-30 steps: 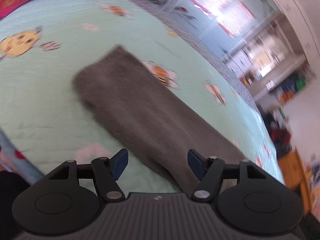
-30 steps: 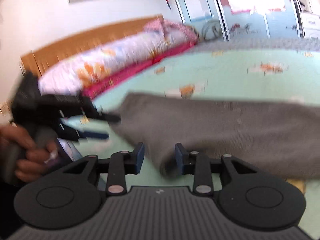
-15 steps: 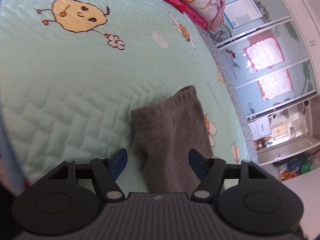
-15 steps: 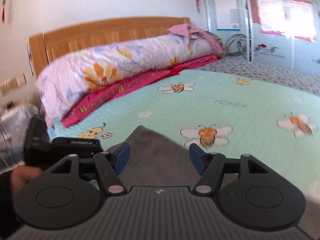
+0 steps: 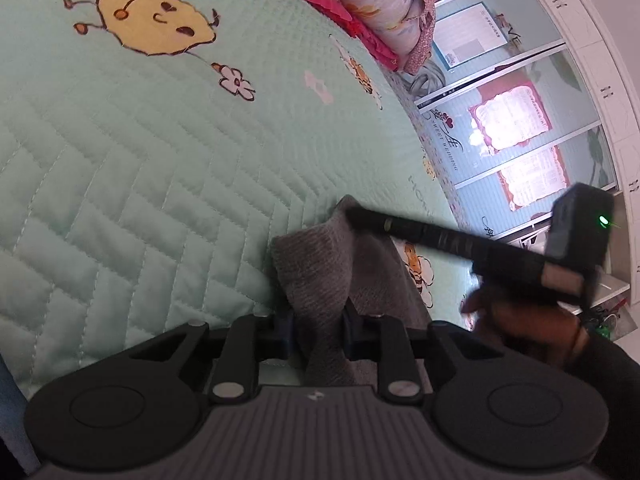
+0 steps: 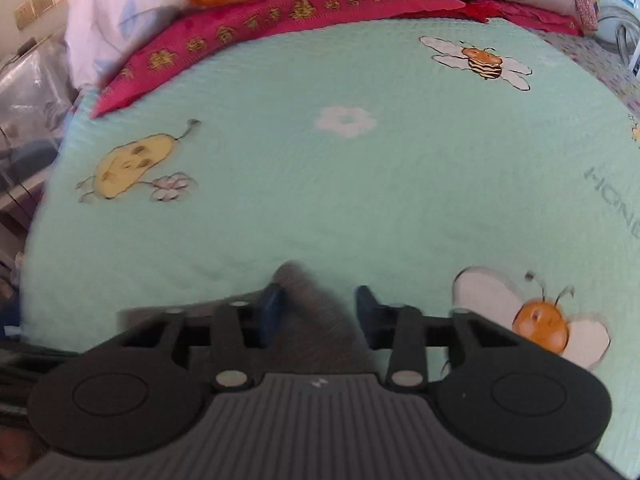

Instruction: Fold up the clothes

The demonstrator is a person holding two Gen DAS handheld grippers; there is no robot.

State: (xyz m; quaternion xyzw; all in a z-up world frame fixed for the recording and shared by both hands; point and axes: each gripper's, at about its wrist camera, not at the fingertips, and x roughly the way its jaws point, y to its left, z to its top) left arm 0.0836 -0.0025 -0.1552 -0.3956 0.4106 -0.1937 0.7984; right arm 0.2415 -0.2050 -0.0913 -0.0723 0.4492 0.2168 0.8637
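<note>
Grey knit garment [image 5: 320, 264] lies on the green quilted bed cover [image 5: 140, 168], narrow end bunched up. Left tool [image 5: 318, 330]: jaws closing, pads pinching a raised fold of the knit. Right tool [image 6: 320, 306]: jaws closing round the garment's tip, gap visible on one side, so no grip yet. Advice: let the right close fully on both layers before lifting; keep both tools level so the edge carries over straight, without twist.

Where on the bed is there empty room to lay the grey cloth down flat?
The green quilt is bare between the red blanket and the grey cloth, around the white flower print. It is crowded near the cloth, where both tongs meet.
</note>
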